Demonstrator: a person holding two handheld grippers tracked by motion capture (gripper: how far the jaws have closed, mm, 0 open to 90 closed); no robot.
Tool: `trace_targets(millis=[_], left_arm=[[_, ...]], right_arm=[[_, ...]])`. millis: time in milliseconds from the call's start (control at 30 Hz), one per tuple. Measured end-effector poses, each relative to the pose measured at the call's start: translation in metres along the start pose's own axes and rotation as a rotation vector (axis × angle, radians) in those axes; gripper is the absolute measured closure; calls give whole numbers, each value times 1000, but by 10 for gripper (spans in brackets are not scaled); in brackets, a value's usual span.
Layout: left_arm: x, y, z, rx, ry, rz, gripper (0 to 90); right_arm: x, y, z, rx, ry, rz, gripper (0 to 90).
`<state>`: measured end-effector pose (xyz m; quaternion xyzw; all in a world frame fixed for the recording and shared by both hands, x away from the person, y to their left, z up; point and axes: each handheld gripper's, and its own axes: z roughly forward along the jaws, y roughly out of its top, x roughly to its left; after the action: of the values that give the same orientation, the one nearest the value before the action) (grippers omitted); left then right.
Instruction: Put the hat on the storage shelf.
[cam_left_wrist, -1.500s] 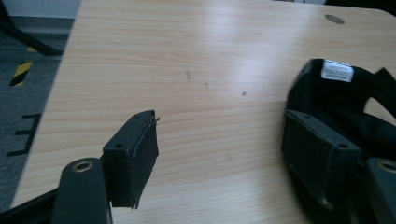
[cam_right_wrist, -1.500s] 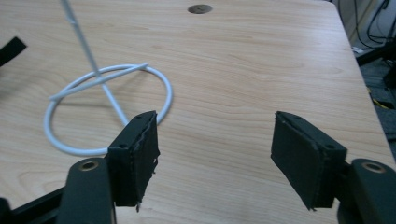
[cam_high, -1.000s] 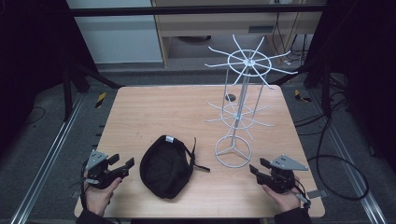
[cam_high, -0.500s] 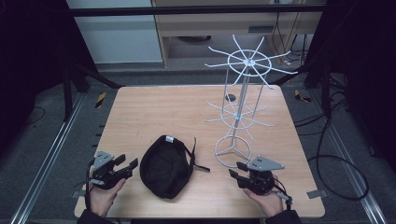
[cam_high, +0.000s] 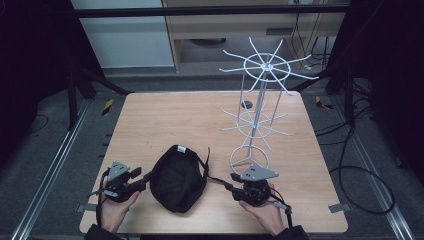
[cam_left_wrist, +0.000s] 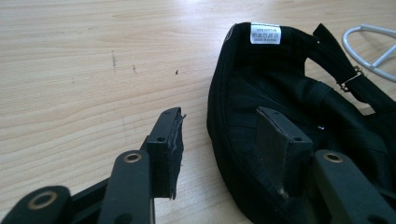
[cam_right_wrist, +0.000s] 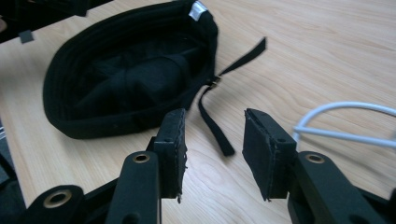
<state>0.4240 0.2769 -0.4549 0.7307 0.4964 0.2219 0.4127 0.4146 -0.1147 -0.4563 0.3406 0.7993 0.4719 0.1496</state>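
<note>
A black cap (cam_high: 177, 180) lies upside down near the front edge of the wooden table (cam_high: 175, 120), its white label (cam_left_wrist: 265, 33) at the far rim. My left gripper (cam_high: 142, 179) is at the cap's left side. It is open, and in the left gripper view (cam_left_wrist: 224, 140) the rim of the cap (cam_left_wrist: 289, 88) lies between its jaws. Open too, my right gripper (cam_high: 226, 183) is at the cap's right. Just ahead of its jaws (cam_right_wrist: 215, 149) the cap's loose strap (cam_right_wrist: 215, 123) lies flat on the wood, with the cap (cam_right_wrist: 126, 79) beyond it.
A white wire display rack (cam_high: 255, 125) with spoke arms stands on the table's right half. Its ring base (cam_right_wrist: 345, 121) is close by my right gripper. Cables and a metal frame surround the table on the dark floor.
Both grippers have closed in on the cap. The right one has moved left from the table's right edge to the strap. The left one has moved right to the rim.
</note>
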Motion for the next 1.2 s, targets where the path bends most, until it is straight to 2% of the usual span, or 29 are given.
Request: trace_targets(millis=[167, 267, 467, 500, 600, 700, 833, 867, 1000, 1167, 1200], left_arm=[[-2, 2, 13, 31, 4, 16, 509], [-2, 1, 19, 56, 5, 24, 537], [0, 1, 27, 98, 16, 31, 654], [1, 1, 29, 104, 7, 25, 674], [3, 3, 31, 105, 5, 29, 785], [5, 4, 32, 102, -1, 36, 813], [8, 6, 33, 92, -15, 44, 830], [9, 8, 34, 84, -23, 46, 832], [10, 11, 37, 77, -35, 88, 836], [9, 14, 40, 67, -53, 118, 838], [7, 15, 43, 65, -68, 130, 838]], right_arm=[[9, 6, 14, 12, 20, -17, 590], [12, 9, 21, 17, 30, -19, 590], [13, 19, 34, 7, 26, -17, 590], [13, 21, 37, 6, 22, -23, 589], [15, 27, 45, 6, 17, -33, 590], [16, 31, 55, 12, 12, -43, 592], [16, 36, 64, 15, 3, -44, 591], [16, 40, 71, 9, -8, -46, 588], [15, 46, 82, 1, -23, -50, 573], [8, 48, 95, 5, -66, -26, 559], [5, 48, 103, 10, -83, -17, 547]])
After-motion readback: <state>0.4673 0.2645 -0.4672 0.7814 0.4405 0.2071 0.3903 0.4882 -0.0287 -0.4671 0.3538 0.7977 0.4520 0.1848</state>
